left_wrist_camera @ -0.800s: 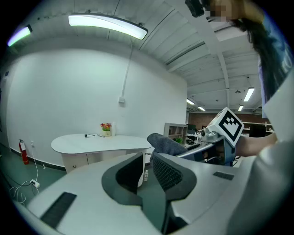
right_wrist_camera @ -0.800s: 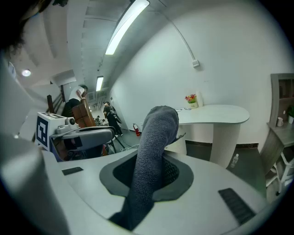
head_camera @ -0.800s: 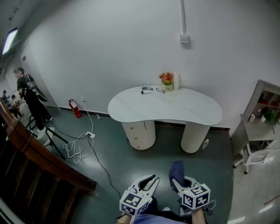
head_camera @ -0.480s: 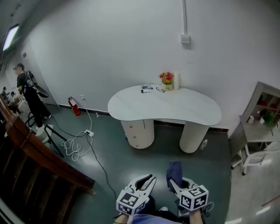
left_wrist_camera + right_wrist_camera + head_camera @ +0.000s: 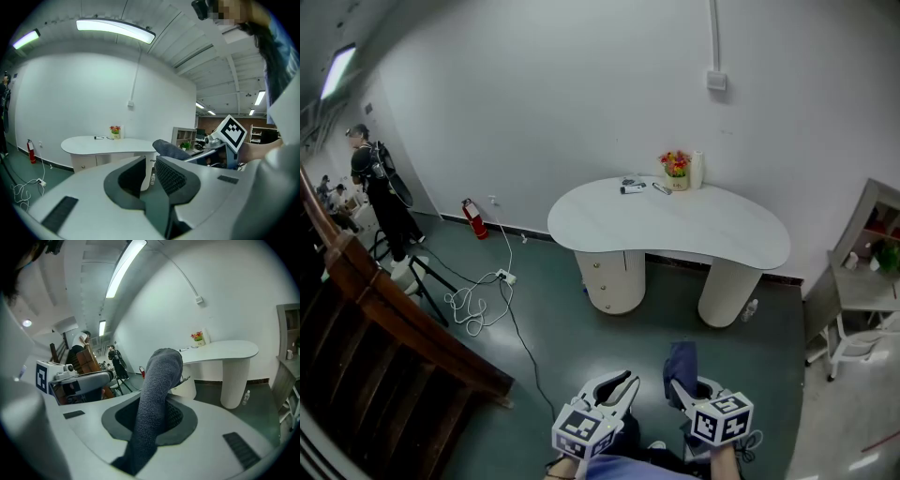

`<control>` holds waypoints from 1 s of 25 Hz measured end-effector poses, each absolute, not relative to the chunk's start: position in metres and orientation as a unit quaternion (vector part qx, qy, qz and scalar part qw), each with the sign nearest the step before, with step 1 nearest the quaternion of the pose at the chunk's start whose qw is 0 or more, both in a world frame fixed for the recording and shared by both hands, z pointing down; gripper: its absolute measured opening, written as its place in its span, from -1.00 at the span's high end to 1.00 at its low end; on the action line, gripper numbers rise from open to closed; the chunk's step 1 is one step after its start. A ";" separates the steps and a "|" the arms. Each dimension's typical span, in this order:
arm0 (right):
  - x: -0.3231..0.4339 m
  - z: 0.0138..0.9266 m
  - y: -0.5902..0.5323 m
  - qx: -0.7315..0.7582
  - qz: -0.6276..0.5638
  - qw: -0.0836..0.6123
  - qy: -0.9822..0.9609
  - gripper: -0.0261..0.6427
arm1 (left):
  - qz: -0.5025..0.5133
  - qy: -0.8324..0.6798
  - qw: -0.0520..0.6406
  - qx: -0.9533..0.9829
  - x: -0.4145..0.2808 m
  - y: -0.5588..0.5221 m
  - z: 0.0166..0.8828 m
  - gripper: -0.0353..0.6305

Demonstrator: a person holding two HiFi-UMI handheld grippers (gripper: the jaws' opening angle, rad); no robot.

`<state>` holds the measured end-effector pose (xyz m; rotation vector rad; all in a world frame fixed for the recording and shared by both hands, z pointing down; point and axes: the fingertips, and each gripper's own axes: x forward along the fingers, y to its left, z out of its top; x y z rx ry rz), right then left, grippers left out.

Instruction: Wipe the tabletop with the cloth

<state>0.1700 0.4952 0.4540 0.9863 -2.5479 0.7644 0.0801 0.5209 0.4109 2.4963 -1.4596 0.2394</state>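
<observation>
- Fingers [image 5: 177, 414] of my right gripper [image 5: 154, 417] are clamped on the grey cloth [image 5: 158, 376], which stands up out of the jaws and folds over at the top.
- On my left gripper [image 5: 150, 172] the fingers [image 5: 172, 177] stand a narrow gap apart, with nothing between them.
- From the head view, both grippers sit low at 6 o'clock, left gripper [image 5: 617, 384] beside right gripper [image 5: 688, 390], with the cloth [image 5: 680, 359] pointing toward 12 o'clock. It is well apart from the table.
- One white kidney-shaped table [image 5: 694, 234] stands at 12 o'clock against the white wall, on two round pedestals, its near part bare.
- At its far edge I count one flower pot [image 5: 675, 169], one white cylinder [image 5: 697, 171] just beside it, and a few small dark items [image 5: 633, 187] I cannot identify.
- Dark grey-green floor runs between me and the table.
- At 10 o'clock lies one coiled white cable [image 5: 473, 305], with one red fire extinguisher [image 5: 474, 218] by the wall beyond it.
- A person [image 5: 380, 192] stands at 9 o'clock, past a wooden railing [image 5: 394, 328]; a grey shelf unit [image 5: 867, 281] is at 3 o'clock.
- Only the left gripper view shows two ceiling light strips [image 5: 115, 28] and the right gripper's marker cube [image 5: 233, 131].
- Only the right gripper view shows clearly one small bottle [image 5: 244, 397] on the floor beside a pedestal.
</observation>
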 end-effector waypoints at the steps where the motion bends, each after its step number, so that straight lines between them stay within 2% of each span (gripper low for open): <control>1: 0.168 0.455 0.493 0.342 0.267 0.150 -0.888 0.71 | 0.082 -0.501 0.121 0.853 0.078 0.521 0.412 0.70; 12: 0.135 0.473 0.436 0.333 0.289 0.169 -0.882 0.71 | 0.078 -0.519 0.129 0.842 0.032 0.462 0.419 0.70; 25: 0.057 0.466 0.284 0.360 0.300 0.172 -0.866 0.71 | 0.074 -0.543 0.137 0.825 -0.096 0.319 0.415 0.70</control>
